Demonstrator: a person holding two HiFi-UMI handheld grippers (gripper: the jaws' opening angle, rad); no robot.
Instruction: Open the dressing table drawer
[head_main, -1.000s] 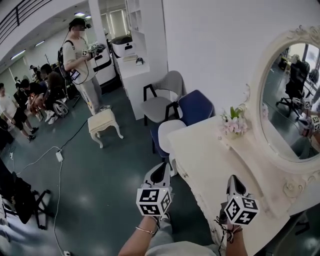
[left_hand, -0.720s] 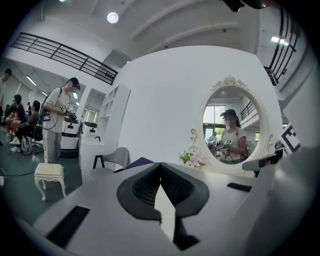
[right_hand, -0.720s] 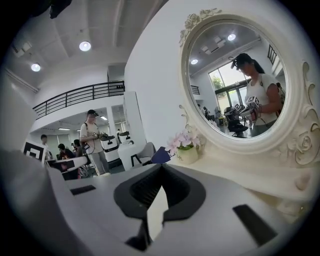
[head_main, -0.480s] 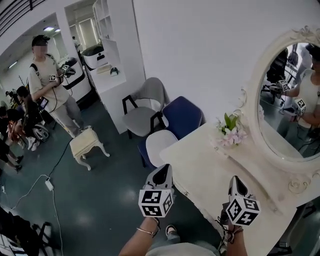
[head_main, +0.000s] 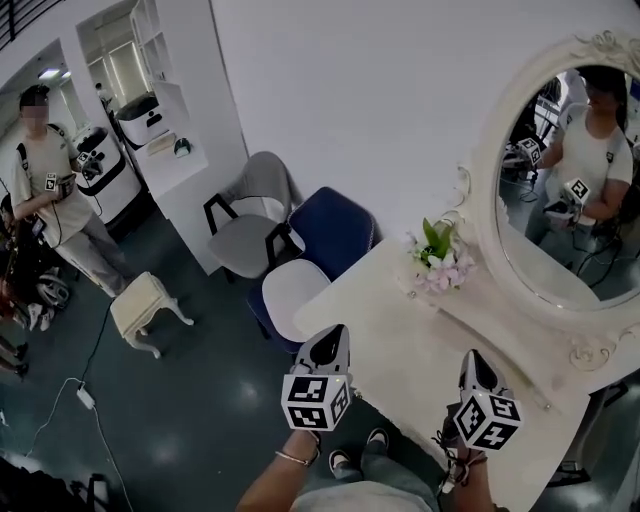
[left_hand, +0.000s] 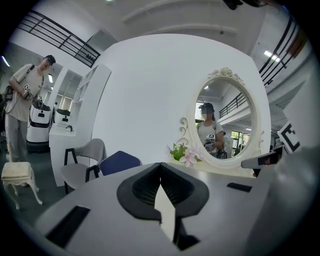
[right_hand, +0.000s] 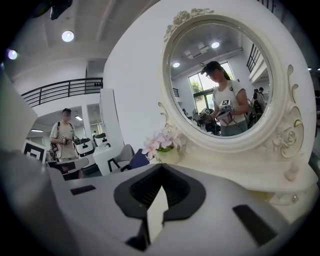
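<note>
Drawer of the cream-white wooden dressing table (head_main: 400, 335): set beneath the tabletop's near edge, its front hidden from me at this angle, judged not yet pulled. Since a second ago my view has swung onto the table and both tongs have drawn nearer. The left tongs (head_main: 336, 333) are at the front edge and the right tongs (head_main: 470, 357) above the tabletop, each shut and empty. Approach only; the pull is still to come. Small cream pot (right_hand: 168, 156) holds pink flowers (head_main: 438, 265) beneath the oval mirror (head_main: 570, 180).
</note>
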